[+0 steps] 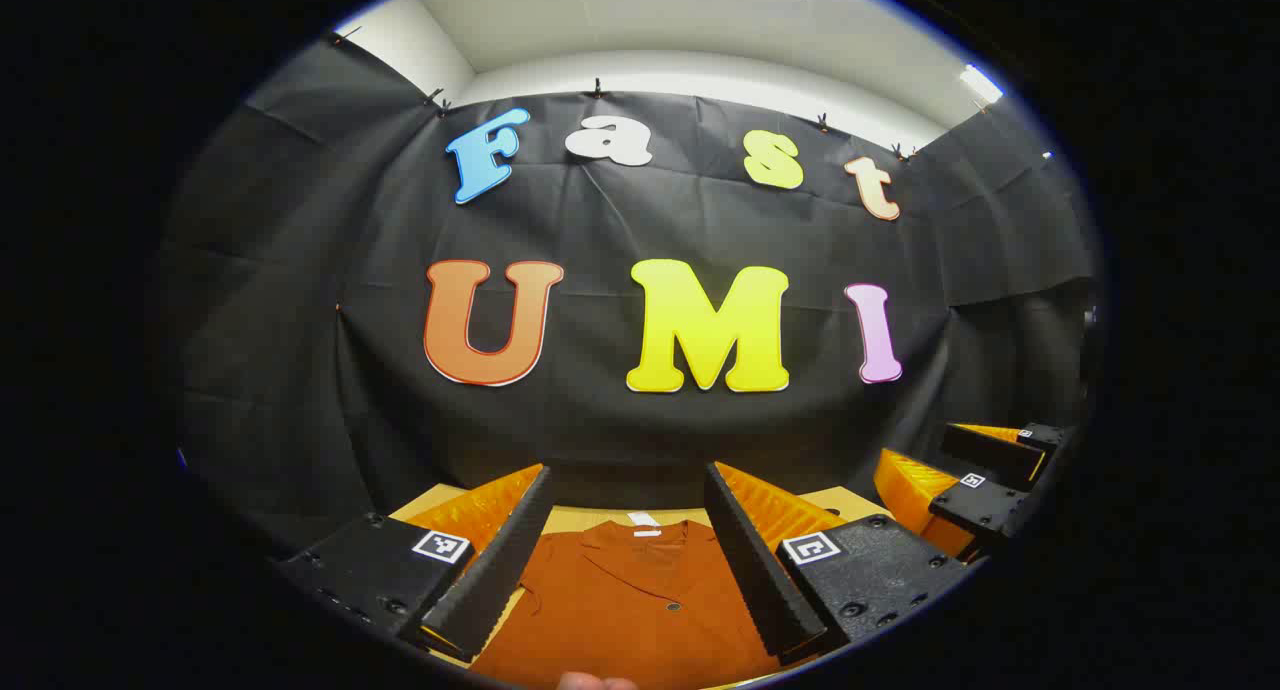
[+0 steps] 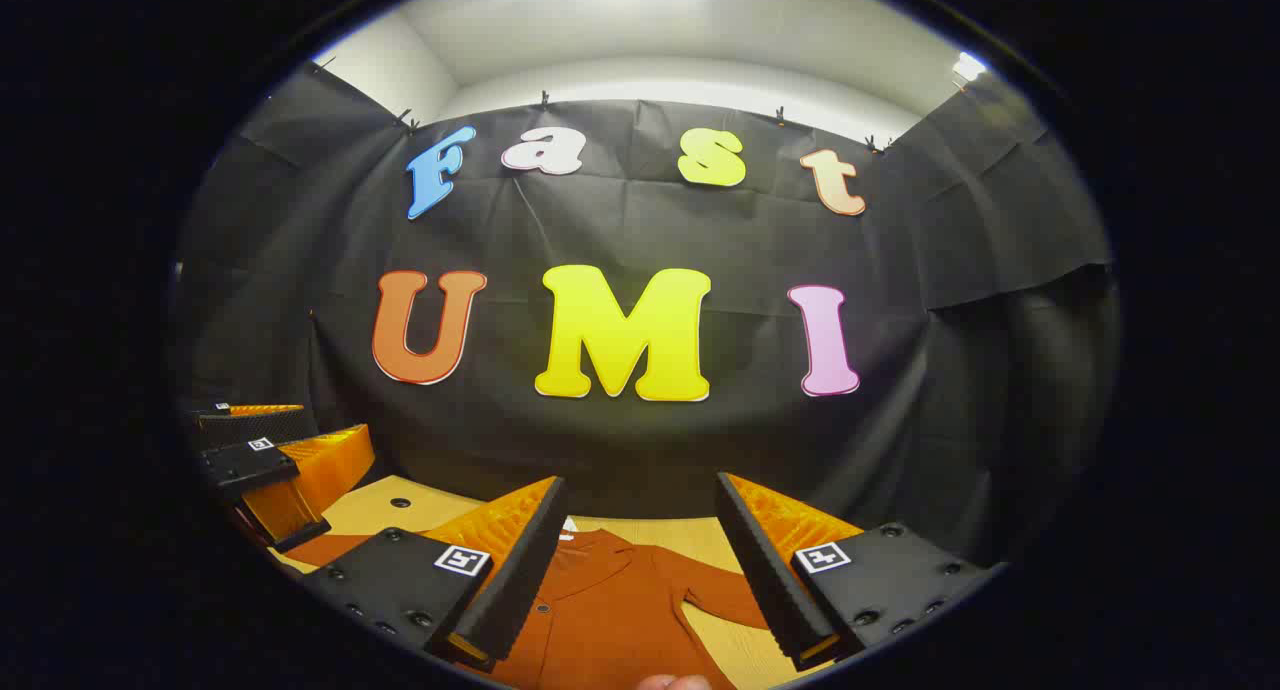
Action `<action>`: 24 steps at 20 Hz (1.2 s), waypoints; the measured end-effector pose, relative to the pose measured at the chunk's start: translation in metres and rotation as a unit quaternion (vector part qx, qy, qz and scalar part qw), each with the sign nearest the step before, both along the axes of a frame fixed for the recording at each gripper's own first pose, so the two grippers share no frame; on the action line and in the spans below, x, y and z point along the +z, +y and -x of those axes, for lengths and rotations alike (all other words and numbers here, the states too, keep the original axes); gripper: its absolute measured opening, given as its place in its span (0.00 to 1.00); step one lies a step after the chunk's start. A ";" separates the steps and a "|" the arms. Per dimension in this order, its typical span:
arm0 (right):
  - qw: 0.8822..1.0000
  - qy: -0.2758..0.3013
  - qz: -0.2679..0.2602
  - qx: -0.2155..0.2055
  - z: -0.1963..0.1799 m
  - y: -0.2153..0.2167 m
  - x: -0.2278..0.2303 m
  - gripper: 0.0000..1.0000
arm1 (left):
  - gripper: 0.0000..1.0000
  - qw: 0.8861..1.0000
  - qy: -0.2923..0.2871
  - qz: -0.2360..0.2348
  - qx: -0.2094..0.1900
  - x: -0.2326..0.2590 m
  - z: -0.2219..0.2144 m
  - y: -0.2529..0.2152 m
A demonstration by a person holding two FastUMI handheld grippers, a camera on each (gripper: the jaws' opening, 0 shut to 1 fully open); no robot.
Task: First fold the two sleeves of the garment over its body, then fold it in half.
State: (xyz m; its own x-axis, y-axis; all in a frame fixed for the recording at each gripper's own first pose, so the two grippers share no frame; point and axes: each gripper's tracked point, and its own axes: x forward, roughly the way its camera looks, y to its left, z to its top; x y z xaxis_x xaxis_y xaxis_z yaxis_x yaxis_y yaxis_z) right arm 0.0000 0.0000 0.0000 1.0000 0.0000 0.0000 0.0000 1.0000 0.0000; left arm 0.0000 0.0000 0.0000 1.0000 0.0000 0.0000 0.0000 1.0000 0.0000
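Lying flat on the wooden table (image 2: 400,515) is an orange-brown shirt (image 1: 630,600), the garment to be folded. It has a collar with a small white tag (image 1: 644,519) at the neck, and dark buttons (image 1: 673,606) run down its front. The collar end points to the far edge of the table, by the black cloth wall (image 1: 300,320).

In the left gripper view, the left gripper (image 1: 628,560) hangs above the shirt. Its jaws are wide open and hold nothing. The collar and the chest of the shirt show between its two fingers. The right gripper shows off to the right in this view, also above the table.

In the right gripper view, the right gripper (image 2: 640,565) hangs above the shirt too. Its jaws are wide open and hold nothing. One sleeve (image 2: 715,595) lies spread out to the side on the bare wood, not folded over the body. The left gripper shows off to the left in this view, near the left edge of the table.

A bit of a finger (image 1: 595,682) shows at the very bottom of each view.
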 end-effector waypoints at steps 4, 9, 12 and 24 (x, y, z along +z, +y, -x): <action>1.000 0.003 0.003 0.006 -0.005 0.006 -0.002 0.94 | 0.98 1.000 0.001 0.001 0.003 -0.002 -0.004 0.005; 1.000 0.000 0.003 0.009 -0.011 0.012 0.001 0.94 | 0.98 1.000 0.000 -0.001 0.007 -0.001 -0.007 0.015; 1.000 0.000 0.004 0.010 -0.012 0.013 0.002 0.94 | 0.97 1.000 0.002 -0.001 0.010 -0.001 -0.007 0.018; 1.000 0.009 0.000 -0.002 -0.014 -0.002 -0.004 0.94 | 0.98 1.000 0.002 -0.008 0.018 0.000 -0.010 0.021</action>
State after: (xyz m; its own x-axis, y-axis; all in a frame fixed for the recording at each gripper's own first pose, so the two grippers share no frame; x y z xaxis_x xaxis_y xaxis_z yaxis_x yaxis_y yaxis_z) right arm 0.0142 -0.0021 -0.0044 0.9998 -0.0032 -0.0184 0.0032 1.0000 0.0002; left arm 0.0098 0.0208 0.0000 0.9993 0.0366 -0.0032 -0.0365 0.9992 0.0152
